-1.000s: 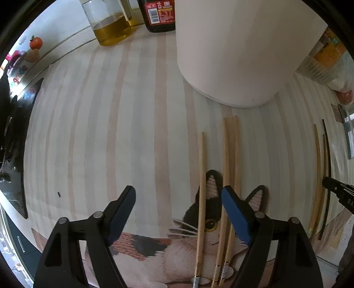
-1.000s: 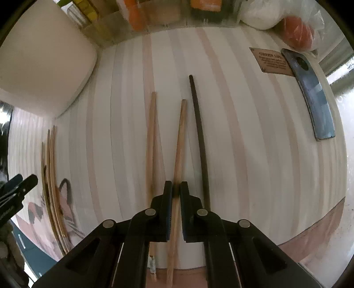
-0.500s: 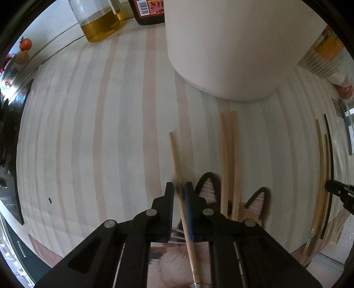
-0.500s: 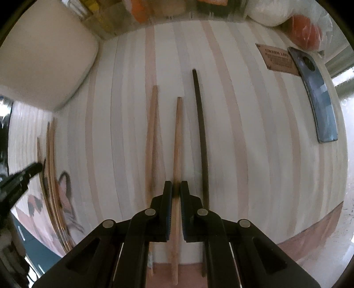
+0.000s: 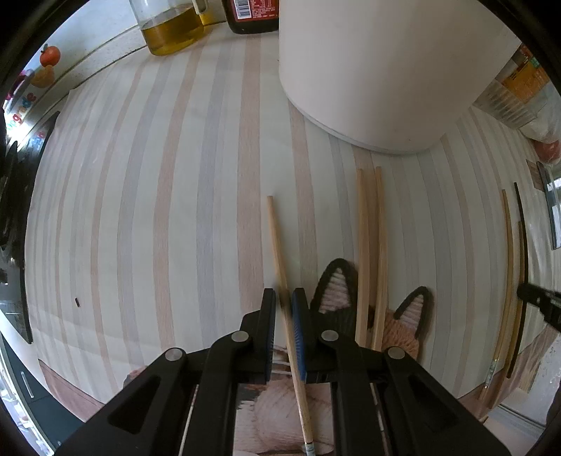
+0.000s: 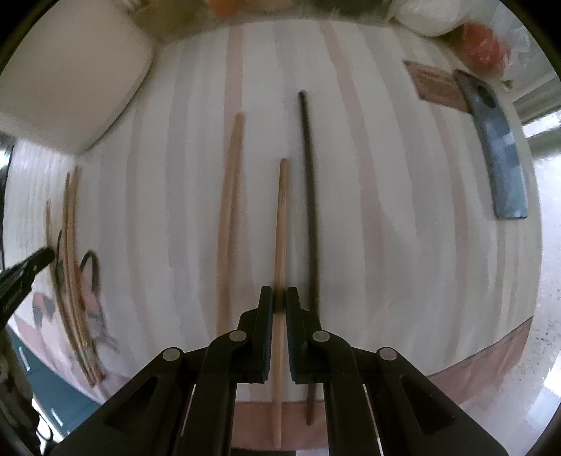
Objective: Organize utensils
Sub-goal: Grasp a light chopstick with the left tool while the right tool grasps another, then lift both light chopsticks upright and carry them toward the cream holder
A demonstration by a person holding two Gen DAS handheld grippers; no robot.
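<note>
my left claw (image 5: 283, 305) is pinched shut on a light wood chopstick (image 5: 277, 245). the stick runs up btwn the two pads, and its top end sits on the stripy mat (image 5: 140, 210). the part right at the pads is blurry, so i can't tell if the stick is off the mat there. its low end has a small metal tip, cut off at the bottom edge of the left view.

just to the right lie two more wood sticks (image 5: 371, 252) side by side, touching. their low ends go under my claw's black arm, so i can't see them. they lie over a cat picture (image 5: 403, 315) on the mat; i only see the ears and a bit of fur, the rest is hidden by my claw.

a big white pot (image 5: 368, 70) stands past the sticks, top cut off. an oil jar (image 5: 171, 24) and a dark bottle (image 5: 252, 17) are at the top edge, also cut off.

my right claw (image 6: 279, 305) is pinched shut on another wood stick (image 6: 282, 217). a 2nd wood stick (image 6: 229, 217) lies to its left, apart. a dark stick (image 6: 310, 196) lies just to its right. the right view is a bit blurry. a blue-grey flat thing (image 6: 501, 151) and a brown card (image 6: 438, 84) lie far right; can't read the card. an orange thing in a bag (image 6: 480, 45) is too blurry to name.
</note>
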